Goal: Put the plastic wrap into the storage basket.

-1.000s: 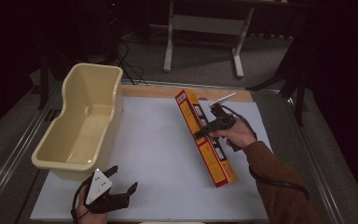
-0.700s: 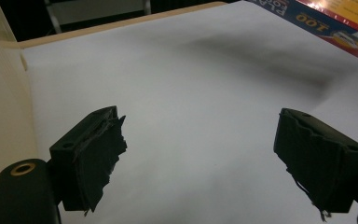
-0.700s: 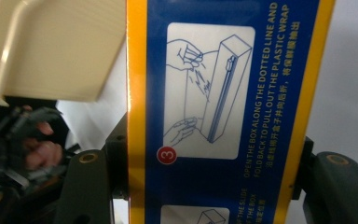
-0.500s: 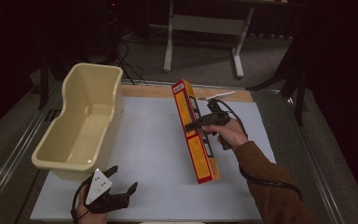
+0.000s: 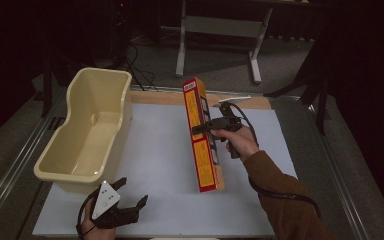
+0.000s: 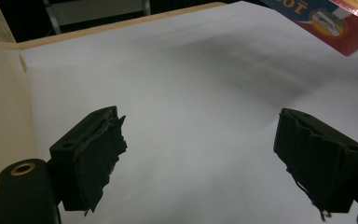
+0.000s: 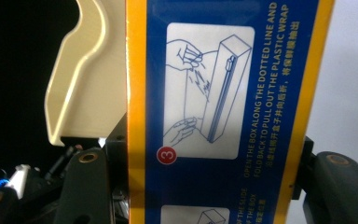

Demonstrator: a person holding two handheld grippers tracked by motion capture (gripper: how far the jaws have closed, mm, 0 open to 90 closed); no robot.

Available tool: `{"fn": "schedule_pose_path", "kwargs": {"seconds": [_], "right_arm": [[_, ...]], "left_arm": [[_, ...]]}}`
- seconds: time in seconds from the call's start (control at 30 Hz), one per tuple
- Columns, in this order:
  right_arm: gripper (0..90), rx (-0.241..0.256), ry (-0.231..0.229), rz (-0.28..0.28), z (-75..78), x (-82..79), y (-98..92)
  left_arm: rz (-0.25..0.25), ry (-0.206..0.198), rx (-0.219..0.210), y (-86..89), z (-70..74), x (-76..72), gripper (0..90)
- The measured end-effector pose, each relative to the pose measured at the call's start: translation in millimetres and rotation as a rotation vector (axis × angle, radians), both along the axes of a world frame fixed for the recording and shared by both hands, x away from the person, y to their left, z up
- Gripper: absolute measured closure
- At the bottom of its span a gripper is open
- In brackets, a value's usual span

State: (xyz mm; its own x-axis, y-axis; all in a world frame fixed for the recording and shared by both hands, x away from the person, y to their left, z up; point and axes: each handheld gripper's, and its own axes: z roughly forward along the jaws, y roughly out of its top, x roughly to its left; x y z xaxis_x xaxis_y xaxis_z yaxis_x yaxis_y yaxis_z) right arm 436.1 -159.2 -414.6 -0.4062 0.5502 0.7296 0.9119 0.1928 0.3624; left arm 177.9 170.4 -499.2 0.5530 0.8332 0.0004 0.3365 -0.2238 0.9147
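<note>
Black jaws of the right gripper [image 5: 206, 128] are clamping a long red-and-yellow box [image 5: 203, 135] across its narrow width, near mid-length, holding it above the white table sheet [image 5: 155, 150]. The box's long axis is running from the near edge toward the far edge, its far end tilted higher. The left gripper [image 5: 125, 197] is resting at the near edge, jaws spread wide around nothing. A cream plastic tub [image 5: 87, 130] is sitting at the left. Beyond the wooden table edge [image 5: 155, 97], a dark room with a metal stand [image 5: 220, 30] is showing.
</note>
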Motion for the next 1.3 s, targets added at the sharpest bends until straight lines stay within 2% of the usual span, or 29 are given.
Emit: {"fn": "schedule_pose_path", "kwargs": {"seconds": [0.27,0.33,0.6,0.93,1.03,1.3], "right_arm": [[39.8,0.035,-0.018,-0.018,8.0,-3.5,11.1],[39.8,0.061,-0.026,-0.028,12.5,-5.5,16.7],[39.8,0.108,-0.059,-0.046,26.5,-10.1,32.2],[39.9,0.138,-0.078,-0.073,38.4,-7.9,54.0],[39.9,0.164,-0.073,-0.084,40.8,-6.4,58.6],[39.8,0.192,-0.064,-0.118,44.5,-3.7,67.1]], "left_arm": [[-0.001,-0.001,0.0,0.0,0.1,0.0,15.2],[-0.001,-0.002,-0.001,0.1,0.2,-0.1,15.3],[-0.002,-0.004,-0.002,0.2,0.3,-0.1,15.3],[-0.002,-0.004,-0.006,0.5,0.4,-0.4,15.2],[-0.003,-0.006,-0.007,0.5,0.6,-0.6,15.2],[-0.002,-0.004,-0.009,0.8,0.7,0.0,15.3]]}}
